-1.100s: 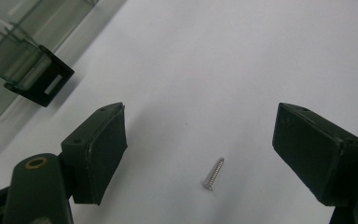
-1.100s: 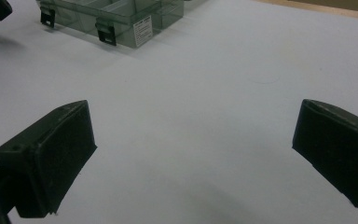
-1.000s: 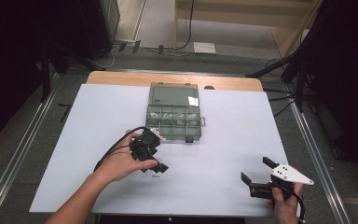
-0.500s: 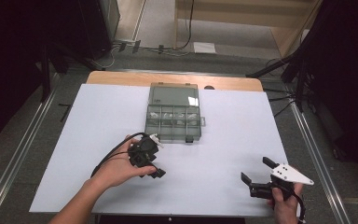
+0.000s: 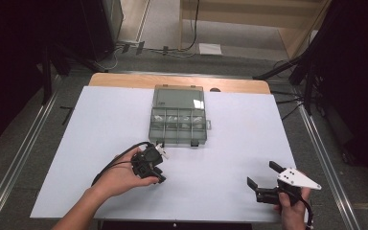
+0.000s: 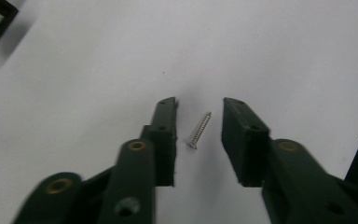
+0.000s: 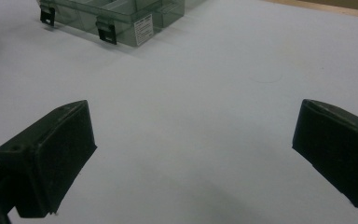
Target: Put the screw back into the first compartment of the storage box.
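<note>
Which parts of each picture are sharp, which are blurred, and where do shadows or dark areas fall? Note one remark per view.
High view: the white table is evenly lit, its surroundings are nearly black. Left gripper view: the screw is fairly sharp between the left gripper, whose jaws have just been closing and blur near the lens; a soft shadow lies under it. Right gripper view: the right gripper is soft, the clear box sharper.

open tabletop, one box in the way
the tabletop (image 5: 100,124) lies bare left, right and between the hands; only the box (image 5: 178,116) stands at the far middle.
</note>
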`<state>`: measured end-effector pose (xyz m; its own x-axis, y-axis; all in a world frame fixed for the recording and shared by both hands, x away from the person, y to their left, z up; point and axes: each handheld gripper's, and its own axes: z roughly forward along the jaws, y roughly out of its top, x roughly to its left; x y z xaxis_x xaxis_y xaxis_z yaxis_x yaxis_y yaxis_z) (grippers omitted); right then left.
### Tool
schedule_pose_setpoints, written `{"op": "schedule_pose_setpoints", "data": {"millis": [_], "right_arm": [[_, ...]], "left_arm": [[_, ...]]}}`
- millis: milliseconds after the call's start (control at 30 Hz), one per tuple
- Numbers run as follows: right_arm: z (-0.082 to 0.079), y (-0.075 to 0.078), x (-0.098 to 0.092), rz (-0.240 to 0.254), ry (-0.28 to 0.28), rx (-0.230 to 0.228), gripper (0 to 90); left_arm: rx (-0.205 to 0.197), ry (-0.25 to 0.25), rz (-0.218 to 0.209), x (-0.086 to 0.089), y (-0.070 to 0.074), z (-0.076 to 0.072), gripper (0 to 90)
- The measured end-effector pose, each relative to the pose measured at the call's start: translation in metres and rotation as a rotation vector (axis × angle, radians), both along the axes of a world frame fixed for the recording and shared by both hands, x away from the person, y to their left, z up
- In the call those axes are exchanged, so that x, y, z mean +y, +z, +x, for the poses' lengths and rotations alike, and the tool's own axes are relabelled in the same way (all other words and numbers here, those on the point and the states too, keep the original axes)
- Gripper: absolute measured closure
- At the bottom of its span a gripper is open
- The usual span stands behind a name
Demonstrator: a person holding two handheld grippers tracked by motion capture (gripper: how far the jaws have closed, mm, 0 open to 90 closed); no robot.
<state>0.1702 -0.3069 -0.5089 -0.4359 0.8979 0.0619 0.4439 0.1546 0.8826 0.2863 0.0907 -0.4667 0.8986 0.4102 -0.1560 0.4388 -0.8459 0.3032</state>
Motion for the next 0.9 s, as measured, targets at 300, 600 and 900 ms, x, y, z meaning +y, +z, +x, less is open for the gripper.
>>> {"op": "schedule_pose_setpoints", "data": {"millis": [300, 600, 900], "right_arm": [[0.0, 0.0, -0.0008, -0.003, 0.004, -0.002, 0.0], [0.0, -0.0001, 0.0002, -0.002, 0.0, 0.0, 0.0], [-0.0002, 0.0, -0.0003, -0.002, 0.002, -0.001, 0.0]], "left_arm": [[-0.043, -0.031, 0.061, -0.006, -0.0066, -0.0058, 82.2], [-0.062, -0.045, 0.077, -0.0073, -0.0068, -0.0059, 87.7], [-0.052, -0.033, 0.071, -0.0079, -0.0061, -0.0038, 87.8]]}}
